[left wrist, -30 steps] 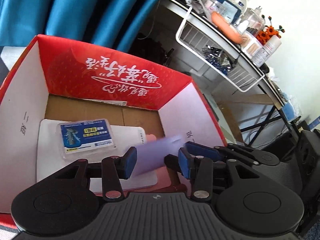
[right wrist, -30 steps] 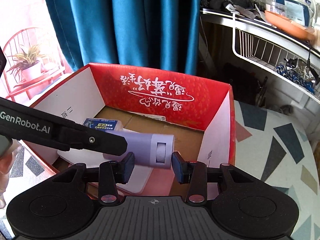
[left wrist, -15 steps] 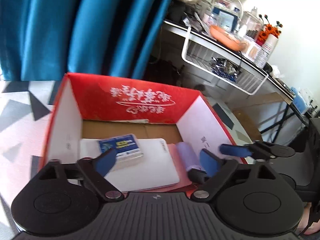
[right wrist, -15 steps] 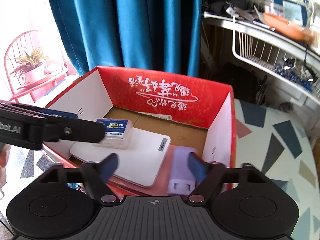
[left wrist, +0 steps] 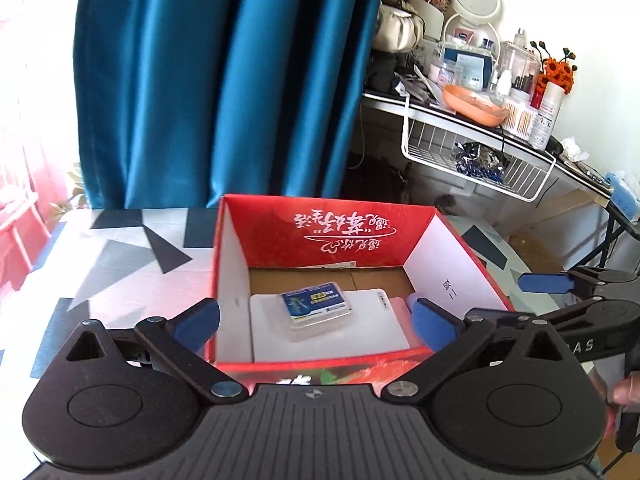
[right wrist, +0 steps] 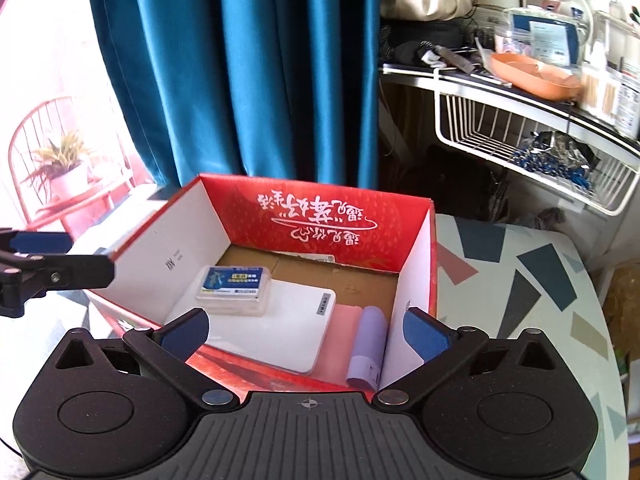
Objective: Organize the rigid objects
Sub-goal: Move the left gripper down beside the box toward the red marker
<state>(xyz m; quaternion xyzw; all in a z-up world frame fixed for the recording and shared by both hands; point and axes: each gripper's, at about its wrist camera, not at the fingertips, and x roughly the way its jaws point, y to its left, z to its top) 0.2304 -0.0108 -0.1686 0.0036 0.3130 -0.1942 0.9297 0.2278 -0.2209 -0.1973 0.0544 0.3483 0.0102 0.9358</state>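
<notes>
Left gripper spread wide, blue pads holding nothing, poised above the near edge of the red cardboard box. Beyond the left pad, patterned tabletop outside the box wall. Between the two pads and a little ahead, a white flat case on the box floor, with a clear plastic box with a blue label resting on top of it. Just behind the right pad, a sliver of pink sheet and the tip of the lilac cylinder, mostly hidden by that pad. Farther right, outside the box, the other tool's blue-tipped finger. Right gripper likewise splayed wide and empty, hovering at the near edge of the same box. Just ahead of its left pad, the labelled plastic box sitting on the white case. Between the pads, nearer the right one, the pink sheet and the lilac cylinder lying lengthwise against the right inner wall, capped end toward the camera. Right pad outside that wall, over the tabletop. Behind everything, a teal curtain; off to the right, a cluttered shelf with a wire basket.
</notes>
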